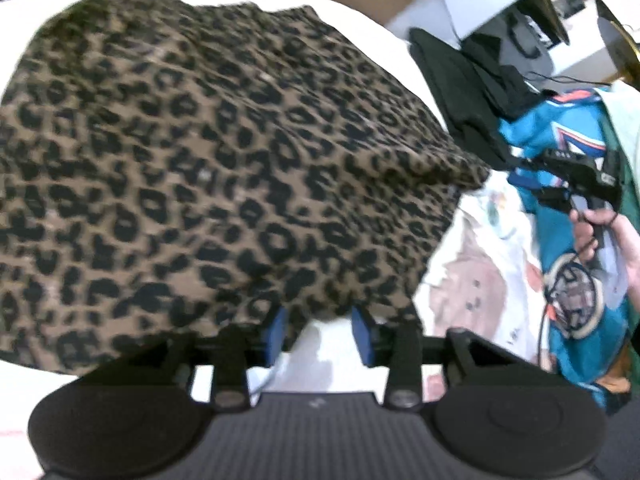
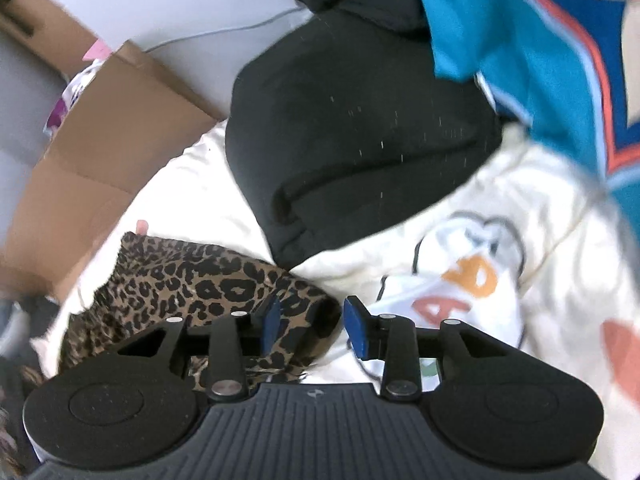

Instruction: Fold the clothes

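Both grippers stand with their blue pads spread and nothing pinched between them. Left gripper (image 1: 320,330): its jaws are parted over the near edge of the leopard-print garment (image 1: 224,152); cloth lies just beyond the pads, but the pads do not press on it. Right gripper (image 2: 310,326): its jaws are likewise parted, the left pad over a corner of the same leopard-print garment, the right pad over the white printed garment (image 2: 500,256).

The leopard-print garment lies spread on the white surface (image 1: 24,12) and fills most of the left wrist view. To its right sit the white printed garment, a black garment (image 2: 360,120) and a teal jersey (image 2: 520,40), heaped together and overlapping. A cardboard box (image 2: 112,120) stands beyond the surface's edge. In the left wrist view, a hand (image 1: 608,236) holds the right gripper's handle above the teal jersey.
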The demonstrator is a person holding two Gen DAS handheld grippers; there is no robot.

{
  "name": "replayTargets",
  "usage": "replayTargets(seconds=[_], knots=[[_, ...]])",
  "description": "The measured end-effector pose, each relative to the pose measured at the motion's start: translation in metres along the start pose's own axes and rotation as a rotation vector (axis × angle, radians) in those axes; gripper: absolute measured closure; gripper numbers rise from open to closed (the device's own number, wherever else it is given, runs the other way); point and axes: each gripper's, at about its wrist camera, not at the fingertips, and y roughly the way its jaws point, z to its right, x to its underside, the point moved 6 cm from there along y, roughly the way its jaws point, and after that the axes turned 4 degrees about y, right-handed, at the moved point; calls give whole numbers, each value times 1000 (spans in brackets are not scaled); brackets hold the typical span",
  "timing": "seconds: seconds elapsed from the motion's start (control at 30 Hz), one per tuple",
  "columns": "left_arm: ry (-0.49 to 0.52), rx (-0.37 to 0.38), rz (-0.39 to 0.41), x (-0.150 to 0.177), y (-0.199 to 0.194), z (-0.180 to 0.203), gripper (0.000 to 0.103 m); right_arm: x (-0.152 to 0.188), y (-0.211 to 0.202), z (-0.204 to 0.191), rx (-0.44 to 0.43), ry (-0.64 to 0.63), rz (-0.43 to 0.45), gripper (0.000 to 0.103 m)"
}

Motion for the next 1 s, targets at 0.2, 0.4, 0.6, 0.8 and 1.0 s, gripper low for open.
replayTargets(seconds=[0.2, 0.4, 0.6, 0.8, 1.0], knots=[[-56, -70, 21, 7, -18, -22, 55, 10, 27, 13, -39, 112, -41, 61], [-149, -110, 32, 21, -25, -43, 46, 11, 39, 14, -87, 166, -58, 101], [-235, -69, 15, 32, -15, -48, 39, 16, 36, 18, -25, 105, -59, 103], [-220, -1, -5, 39, -1, -37, 38, 26, 27, 10, -3, 36, -70, 103], [-193, 12, -43, 48, 20, -29, 38, 39, 7, 9, 32, -8, -70, 100]])
